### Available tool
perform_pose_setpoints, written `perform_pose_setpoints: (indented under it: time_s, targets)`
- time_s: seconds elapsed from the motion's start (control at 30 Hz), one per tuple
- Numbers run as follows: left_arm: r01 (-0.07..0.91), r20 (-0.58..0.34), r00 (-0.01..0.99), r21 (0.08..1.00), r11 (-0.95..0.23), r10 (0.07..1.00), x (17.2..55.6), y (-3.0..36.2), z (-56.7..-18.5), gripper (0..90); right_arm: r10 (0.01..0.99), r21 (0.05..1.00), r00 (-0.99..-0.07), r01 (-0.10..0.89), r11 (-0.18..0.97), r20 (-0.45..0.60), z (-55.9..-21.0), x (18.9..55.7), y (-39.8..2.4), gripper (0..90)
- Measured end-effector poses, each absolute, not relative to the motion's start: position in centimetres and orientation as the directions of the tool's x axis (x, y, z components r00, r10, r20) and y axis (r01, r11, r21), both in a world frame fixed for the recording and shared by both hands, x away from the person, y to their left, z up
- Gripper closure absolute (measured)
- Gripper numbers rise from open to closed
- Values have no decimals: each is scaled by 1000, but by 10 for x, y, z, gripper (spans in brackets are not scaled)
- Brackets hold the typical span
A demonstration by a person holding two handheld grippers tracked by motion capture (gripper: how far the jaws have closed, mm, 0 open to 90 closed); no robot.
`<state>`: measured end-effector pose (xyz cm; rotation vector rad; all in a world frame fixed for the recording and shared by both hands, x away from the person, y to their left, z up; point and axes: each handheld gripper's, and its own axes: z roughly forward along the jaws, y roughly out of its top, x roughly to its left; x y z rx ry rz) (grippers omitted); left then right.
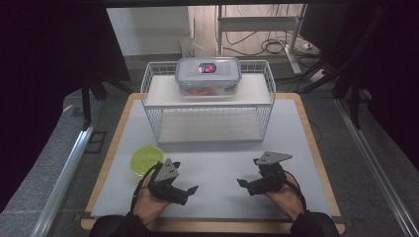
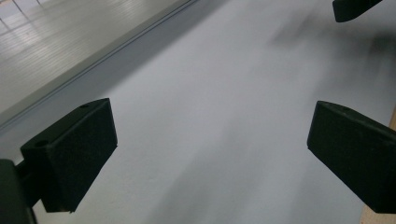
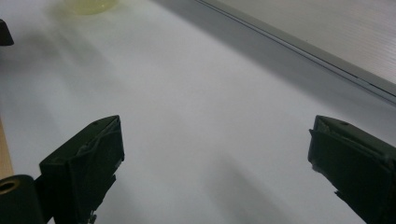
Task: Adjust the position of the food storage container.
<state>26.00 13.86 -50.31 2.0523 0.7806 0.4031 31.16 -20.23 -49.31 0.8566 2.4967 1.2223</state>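
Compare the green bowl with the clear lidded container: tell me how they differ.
The green bowl sits on the white mat by the left gripper; the clear container stands on the wire rack's upper shelf. The bowl is round, open and looks empty; the container is rectangular, lidded, with orange contents. Both are see-through.

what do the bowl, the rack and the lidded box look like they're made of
Bowl: likely thin plastic, translucent yellow-green with a soft sheen. Rack: white wire mesh, probably coated metal, with flat matt white shelves. Box: clear glossy plastic, since its orange contents show through; bluish lid with a label.
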Motion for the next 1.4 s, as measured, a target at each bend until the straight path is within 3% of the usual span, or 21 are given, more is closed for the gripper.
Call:
perform_pose_setpoints:
  time_s: [0.23,0.37,0.63,0.77,1.03,1.4]
  targets:
    - [395,-5,720,826,-403,694,263,144,-499,70,599,767,-800,411,492,44,-497,314,-202,35]
    - [399,-23,712,835,-377,702,267,154,-490,241,601,762,-798,419,494,49,-499,315,-202,39]
    - [458,-58,615,838,-296,786,281,194,-479,736,595,751,-802,420,510,45,-501,315,-201,48]
    - [490,-59,548,831,-263,835,288,219,-477,885,593,746,-804,422,515,46,-502,315,-200,51]
    - [542,-70,424,819,-191,903,297,269,-481,899,588,742,-807,423,520,48,-503,315,-200,58]
    - [618,-104,377,768,-167,920,307,281,-502,898,586,736,-809,425,527,47,-504,315,-199,66]
